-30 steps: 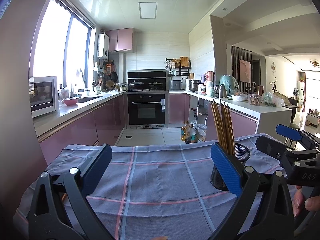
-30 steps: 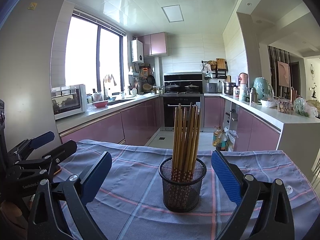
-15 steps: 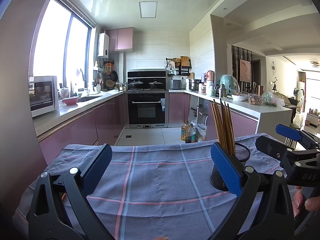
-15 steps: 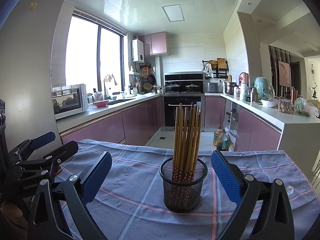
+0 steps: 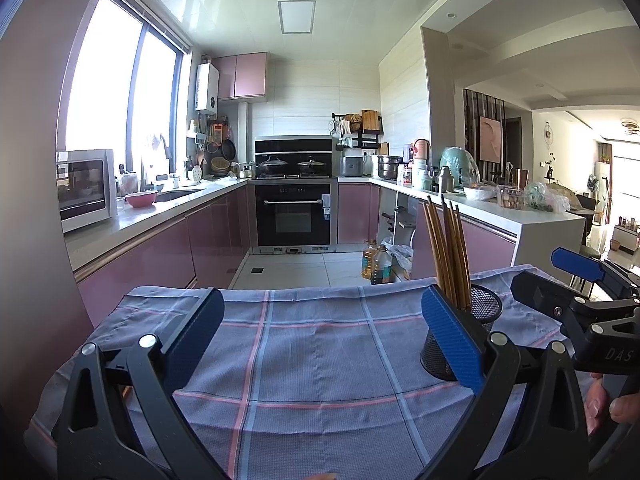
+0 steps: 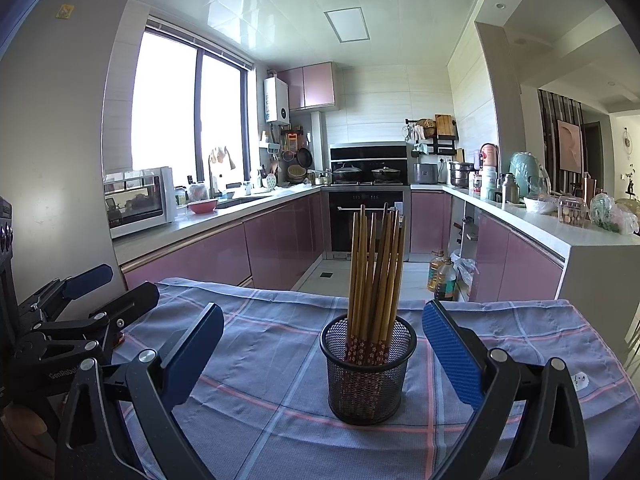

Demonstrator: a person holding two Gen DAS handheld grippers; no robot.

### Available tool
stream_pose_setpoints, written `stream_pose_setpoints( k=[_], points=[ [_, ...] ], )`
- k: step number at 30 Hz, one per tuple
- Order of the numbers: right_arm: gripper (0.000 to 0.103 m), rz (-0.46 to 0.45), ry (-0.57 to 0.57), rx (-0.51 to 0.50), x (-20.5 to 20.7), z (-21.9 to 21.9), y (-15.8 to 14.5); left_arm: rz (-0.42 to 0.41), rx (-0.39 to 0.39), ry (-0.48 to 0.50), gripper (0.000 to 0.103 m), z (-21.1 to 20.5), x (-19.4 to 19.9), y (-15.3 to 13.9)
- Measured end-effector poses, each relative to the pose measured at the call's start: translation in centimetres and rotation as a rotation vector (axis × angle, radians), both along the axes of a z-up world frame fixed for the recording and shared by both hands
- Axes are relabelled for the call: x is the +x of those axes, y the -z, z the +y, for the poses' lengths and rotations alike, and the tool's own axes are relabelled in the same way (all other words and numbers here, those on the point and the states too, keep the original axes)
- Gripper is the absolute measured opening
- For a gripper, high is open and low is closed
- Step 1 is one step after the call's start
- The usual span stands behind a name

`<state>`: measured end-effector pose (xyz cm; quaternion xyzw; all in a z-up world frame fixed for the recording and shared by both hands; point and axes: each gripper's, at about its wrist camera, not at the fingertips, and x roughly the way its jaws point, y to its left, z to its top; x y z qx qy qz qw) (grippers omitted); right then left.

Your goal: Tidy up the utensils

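A black mesh cup [image 6: 367, 372] stands upright on the checked cloth [image 6: 260, 352], holding several wooden chopsticks [image 6: 376, 268]. My right gripper [image 6: 322, 344] is open, its blue pads on either side of the cup and a little nearer the camera. In the left wrist view the same cup [image 5: 484, 312] with its chopsticks [image 5: 446, 256] sits just behind the right pad. My left gripper [image 5: 320, 332] is open over bare cloth [image 5: 304, 344], nothing between its fingers. Each gripper shows at the edge of the other's view: the right gripper [image 5: 576, 276] and the left gripper [image 6: 108, 284].
The table ends at its far edge, with the kitchen floor, pink cabinets [image 6: 280, 240] and an oven [image 5: 294, 216] beyond. Oil bottles [image 6: 440, 276] stand on the floor. A grey fridge wall [image 6: 52, 160] rises at the left. A person's fingers [image 5: 608, 400] show at the lower right.
Nothing has visibly moved apart from a very slight drift of the right wrist view; both grippers stay open.
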<state>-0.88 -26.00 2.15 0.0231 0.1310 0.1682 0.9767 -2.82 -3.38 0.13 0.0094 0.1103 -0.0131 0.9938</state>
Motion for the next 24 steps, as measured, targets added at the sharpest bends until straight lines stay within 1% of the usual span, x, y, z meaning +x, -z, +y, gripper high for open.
stream_pose_setpoints(
  k=[24],
  points=[
    [0.096, 0.001, 0.003, 0.003, -0.05, -0.03, 0.18, 0.002, -0.001, 0.001, 0.097, -0.08, 0.08, 0.04]
  ],
)
